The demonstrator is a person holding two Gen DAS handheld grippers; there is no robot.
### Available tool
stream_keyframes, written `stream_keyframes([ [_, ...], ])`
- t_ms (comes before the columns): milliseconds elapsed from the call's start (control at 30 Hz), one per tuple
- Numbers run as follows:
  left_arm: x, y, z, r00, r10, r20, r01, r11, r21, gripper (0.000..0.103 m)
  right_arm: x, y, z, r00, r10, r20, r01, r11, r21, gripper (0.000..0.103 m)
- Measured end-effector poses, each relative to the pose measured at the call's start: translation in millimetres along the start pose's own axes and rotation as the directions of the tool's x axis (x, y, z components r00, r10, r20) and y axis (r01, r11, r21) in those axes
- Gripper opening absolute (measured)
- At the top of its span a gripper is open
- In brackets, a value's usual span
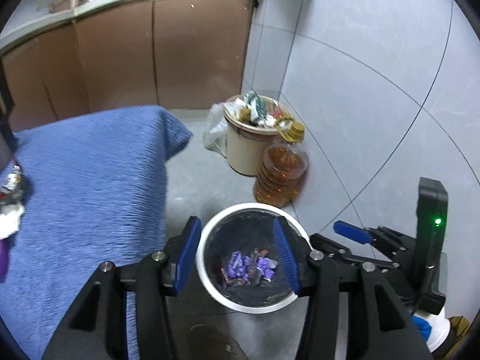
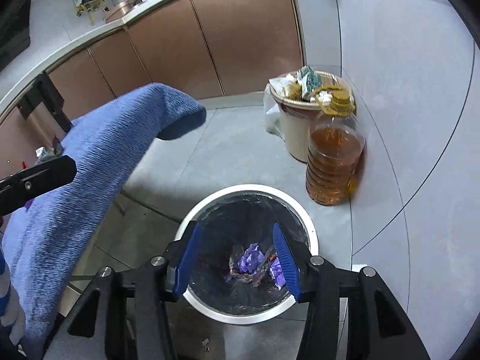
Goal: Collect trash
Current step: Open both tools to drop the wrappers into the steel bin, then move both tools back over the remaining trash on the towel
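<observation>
Both hand-held grippers, left [image 1: 238, 259] and right [image 2: 237, 262], hang wide open and hold nothing. Right below them sits the round white bin with a black bag [image 2: 312, 234], with shiny purple wrappers [image 2: 255, 262] inside. Bumping its rim could tip it over.

Home kitchen: counter [image 2: 120, 21], cabinets [image 1: 120, 60].

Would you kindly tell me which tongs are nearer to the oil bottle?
Right. The right tongs hover over the white bin with the oil bottle just ahead on their right; the left tongs hover farther left, next to the blue cloth.
</observation>
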State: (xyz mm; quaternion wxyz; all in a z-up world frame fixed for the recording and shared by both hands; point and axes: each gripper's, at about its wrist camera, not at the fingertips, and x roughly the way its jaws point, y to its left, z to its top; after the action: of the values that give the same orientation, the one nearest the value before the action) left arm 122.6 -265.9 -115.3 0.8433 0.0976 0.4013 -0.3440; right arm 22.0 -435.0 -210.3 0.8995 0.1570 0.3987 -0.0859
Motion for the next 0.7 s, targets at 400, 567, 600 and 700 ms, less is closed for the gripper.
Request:
stream_keyframes([
  [400, -89.8, 33.3, -18.2, 0.978, 0.153, 0.144, -0.147, 0.988, -0.052, 0.048, -64.2, 51.5, 11.5, 0.992, 0.039, 0.118, -0.031, 0.997, -0.067, 0.053],
  [567, -127.9, 54.0, -31.2, 0.958, 0.217, 0.189, -0.198, 0.973, -0.115, 0.048, -91.5, 80.1, 14.2, 0.984, 0.068, 0.167, -0.050, 0.993, -0.109, 0.054],
  [600, -135.5, 58.2, -34.9, 0.954, 0.226, 0.196, -0.204, 0.971, -0.125, 0.048, -97.0, 86.1, 15.1, 0.981, 0.076, 0.177, -0.055, 0.992, -0.118, 0.054],
  [700, -155.4, 69.8, -42.2, 0.940, 0.264, 0.215, -0.235, 0.960, -0.152, 0.048, -111.4, 102.1, 15.7, 0.976, 0.090, 0.200, -0.060, 0.987, -0.148, 0.055],
])
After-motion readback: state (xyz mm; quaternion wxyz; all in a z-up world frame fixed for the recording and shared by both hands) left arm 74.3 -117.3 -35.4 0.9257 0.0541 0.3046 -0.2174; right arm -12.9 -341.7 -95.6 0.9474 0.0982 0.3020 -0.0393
